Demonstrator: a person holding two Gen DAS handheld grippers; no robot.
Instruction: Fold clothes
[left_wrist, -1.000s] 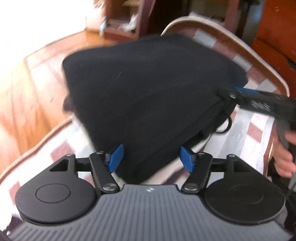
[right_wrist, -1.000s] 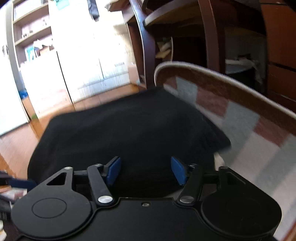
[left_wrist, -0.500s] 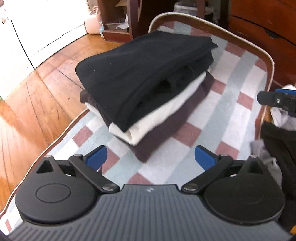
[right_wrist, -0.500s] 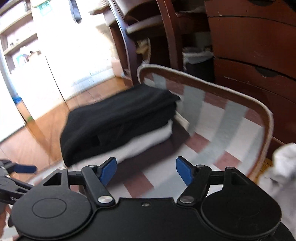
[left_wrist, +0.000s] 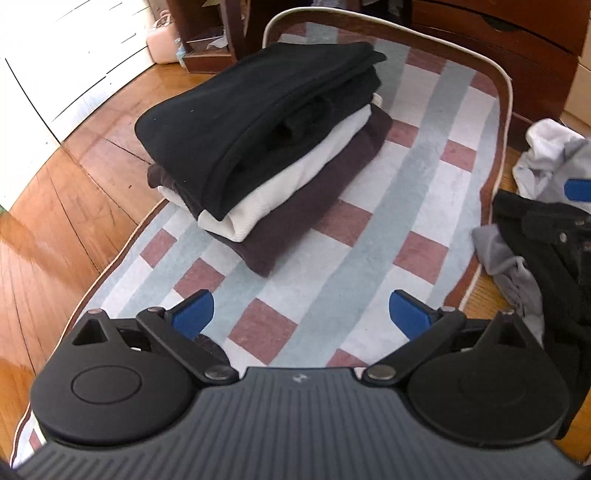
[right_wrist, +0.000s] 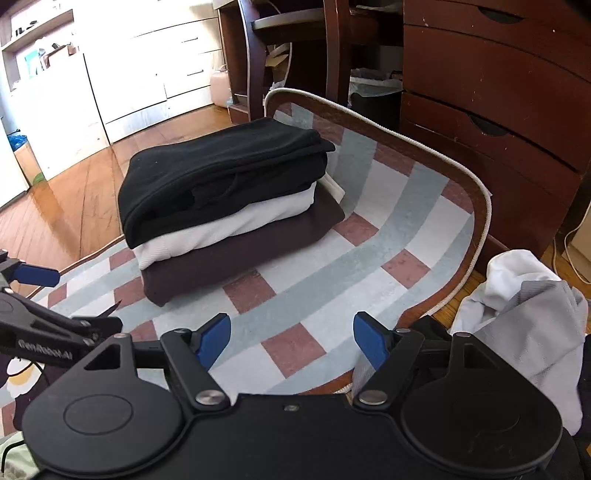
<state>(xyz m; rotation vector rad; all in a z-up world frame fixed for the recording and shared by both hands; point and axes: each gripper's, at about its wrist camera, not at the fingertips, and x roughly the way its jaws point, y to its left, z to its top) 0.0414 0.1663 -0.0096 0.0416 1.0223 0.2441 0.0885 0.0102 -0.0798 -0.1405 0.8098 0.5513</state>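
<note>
On the rug (left_wrist: 424, 155), folded clothes (left_wrist: 266, 147) sit stacked.

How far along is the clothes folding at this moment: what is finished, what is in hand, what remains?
Done: three folded garments are stacked on the checked rug, the black garment on top, the white one under it, the dark brown one at the bottom. In hand: nothing; the left gripper and the right gripper are both open and empty. Left: the unfolded pile of white, grey and black clothes beside the rug.
</note>
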